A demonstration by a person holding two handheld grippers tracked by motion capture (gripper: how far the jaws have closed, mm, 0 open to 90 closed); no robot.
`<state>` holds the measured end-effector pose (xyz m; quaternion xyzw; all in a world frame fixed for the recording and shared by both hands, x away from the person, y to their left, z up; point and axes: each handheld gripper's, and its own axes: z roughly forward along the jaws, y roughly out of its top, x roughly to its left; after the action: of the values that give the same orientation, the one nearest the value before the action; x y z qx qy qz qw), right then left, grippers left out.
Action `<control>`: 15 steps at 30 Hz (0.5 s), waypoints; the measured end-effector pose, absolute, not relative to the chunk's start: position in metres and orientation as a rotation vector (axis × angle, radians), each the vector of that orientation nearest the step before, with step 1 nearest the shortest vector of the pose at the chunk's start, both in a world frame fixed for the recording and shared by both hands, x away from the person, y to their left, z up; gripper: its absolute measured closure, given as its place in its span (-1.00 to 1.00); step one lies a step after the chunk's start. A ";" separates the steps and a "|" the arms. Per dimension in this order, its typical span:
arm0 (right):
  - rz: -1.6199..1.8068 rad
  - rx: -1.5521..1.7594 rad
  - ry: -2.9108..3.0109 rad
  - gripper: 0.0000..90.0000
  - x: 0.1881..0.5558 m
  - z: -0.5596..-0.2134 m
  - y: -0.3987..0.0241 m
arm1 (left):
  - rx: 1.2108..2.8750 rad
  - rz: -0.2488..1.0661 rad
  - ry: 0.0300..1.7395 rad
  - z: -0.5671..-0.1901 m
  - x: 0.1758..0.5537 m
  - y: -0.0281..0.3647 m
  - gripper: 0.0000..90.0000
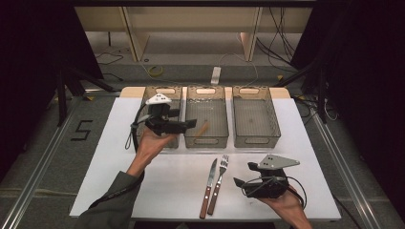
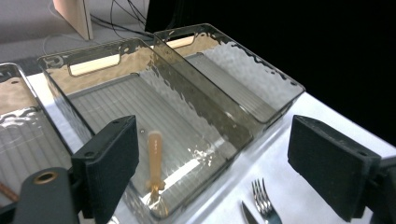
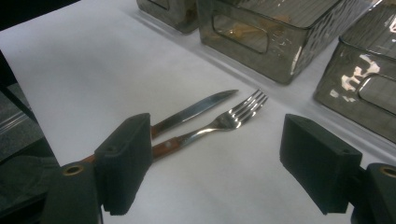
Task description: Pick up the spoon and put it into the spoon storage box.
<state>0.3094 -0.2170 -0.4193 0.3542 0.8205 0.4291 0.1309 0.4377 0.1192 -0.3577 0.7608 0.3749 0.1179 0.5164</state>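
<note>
Left gripper (image 1: 188,125) held over left bins, jaws apart, nothing between. Wooden-handled utensil (image 2: 154,161) seen in middle bin (image 2: 93,65), head hidden. Knife (image 1: 208,187) and fork (image 1: 218,184) laid on table (image 1: 167,191). Right gripper (image 3: 212,163) jaws apart, empty.

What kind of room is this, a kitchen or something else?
Probably a lab or recording studio, not a kitchen. The white table stands between black curtains, loose cables trail across the floor behind it, and the knife and fork lie before three clear bins.

Black left gripper (image 1: 191,123) and right gripper (image 1: 237,182) bear grey three-cornered plates, trailing black cables.
</note>
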 end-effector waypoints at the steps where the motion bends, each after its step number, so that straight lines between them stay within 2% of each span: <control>1: 1.249 1.024 2.387 -0.43 0.309 -0.419 -0.215 | 1.816 0.310 0.892 -0.358 0.435 0.120 -0.64; 6: 1.257 1.026 2.396 -0.43 0.310 -0.420 -0.209 | 1.776 0.308 0.854 -0.360 0.420 0.124 -0.65; 15: 1.289 1.001 2.435 -0.43 0.308 -0.422 -0.200 | 1.813 0.302 0.854 -0.374 0.396 0.140 -0.65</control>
<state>0.3082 -0.1998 -0.4221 0.3396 0.8260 0.4374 0.1049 0.3956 0.1405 -0.3739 0.7592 0.3575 0.1263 0.5290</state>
